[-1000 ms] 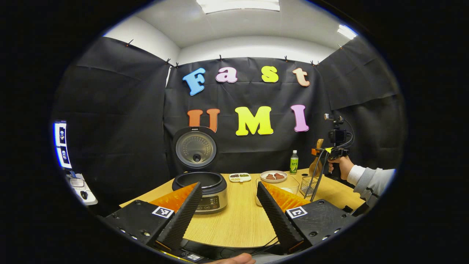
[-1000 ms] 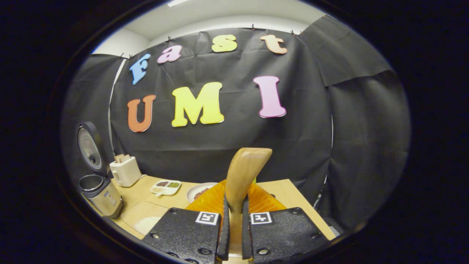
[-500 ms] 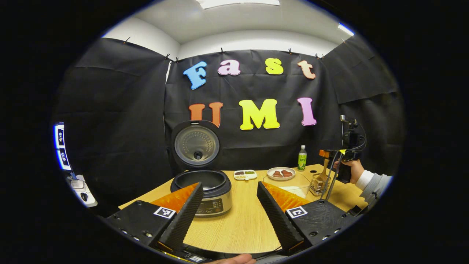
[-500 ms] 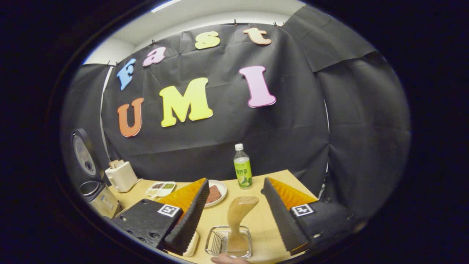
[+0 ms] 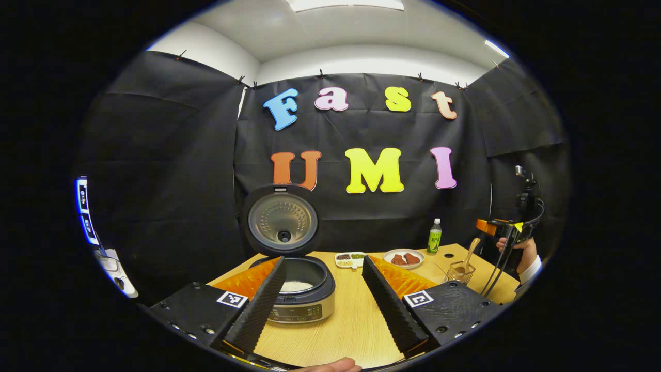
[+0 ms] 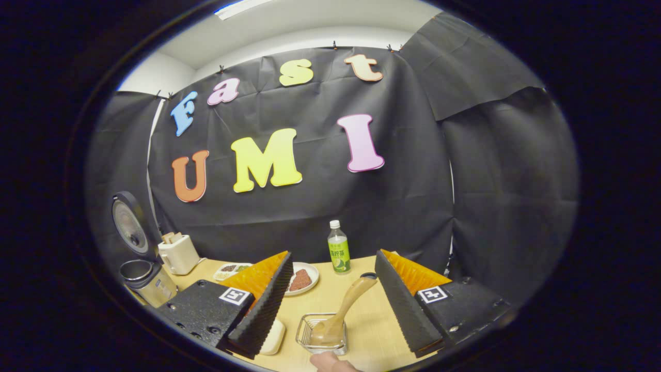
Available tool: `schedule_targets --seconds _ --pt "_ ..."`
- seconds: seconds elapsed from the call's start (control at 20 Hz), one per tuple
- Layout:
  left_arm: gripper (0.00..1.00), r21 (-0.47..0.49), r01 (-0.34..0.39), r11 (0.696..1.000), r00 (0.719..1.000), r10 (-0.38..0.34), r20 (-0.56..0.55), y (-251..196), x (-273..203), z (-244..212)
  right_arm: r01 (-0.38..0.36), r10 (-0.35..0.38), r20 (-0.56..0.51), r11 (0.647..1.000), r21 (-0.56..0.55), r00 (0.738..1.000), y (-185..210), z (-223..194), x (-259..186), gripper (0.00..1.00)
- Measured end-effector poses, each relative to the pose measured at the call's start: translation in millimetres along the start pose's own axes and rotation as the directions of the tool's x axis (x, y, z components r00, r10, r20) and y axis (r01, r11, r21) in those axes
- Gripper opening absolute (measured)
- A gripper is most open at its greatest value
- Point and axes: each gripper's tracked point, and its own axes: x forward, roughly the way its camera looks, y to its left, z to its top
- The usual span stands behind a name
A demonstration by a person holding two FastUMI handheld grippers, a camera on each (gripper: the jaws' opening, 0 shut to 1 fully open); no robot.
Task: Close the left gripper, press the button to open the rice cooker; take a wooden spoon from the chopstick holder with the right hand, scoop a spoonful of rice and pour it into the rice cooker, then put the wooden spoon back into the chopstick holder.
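A second ago the right gripper (image 6: 330,287) clamps the wooden spoon (image 6: 345,310); now its fingers stand wide apart and the spoon leans in the chopstick holder (image 6: 321,335) at the bottom centre of the right gripper view. In the left gripper view that gripper sits farther toward the right edge, and white rice shows inside the rice cooker (image 5: 304,294).

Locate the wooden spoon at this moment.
In the right gripper view, the spoon stands tilted in the wire holder, between the open right gripper's fingers, near the bottle.
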Motion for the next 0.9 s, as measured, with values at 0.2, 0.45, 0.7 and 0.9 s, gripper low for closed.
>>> schedule_targets --seconds 0.2,0.45,0.7,0.9 --pt "0.94 0.082 -0.031 0.996 0.999 0.029 0.02 21 11 31 -0.018 0.018 0.011 0.999 0.045 1.0 5 6 -39 1.0" --pt "0.96 0.066 -0.06 0.996 0.997 0.057 0.043 42 34 67 0.012 -0.013 0.054 1.0 0.008 0.998 -3 26 -92 1.0" --pt "0.95 0.01 -0.079 0.997 0.996 0.079 0.036 63 72 89 -0.014 0.016 0.069 0.999 -0.032 0.997 7 38 -133 0.99" --pt "0.95 0.023 -0.099 0.995 0.99 0.096 0.105 83 118 114 -0.046 0.048 0.067 0.998 -0.038 0.997 20 34 -157 0.99"
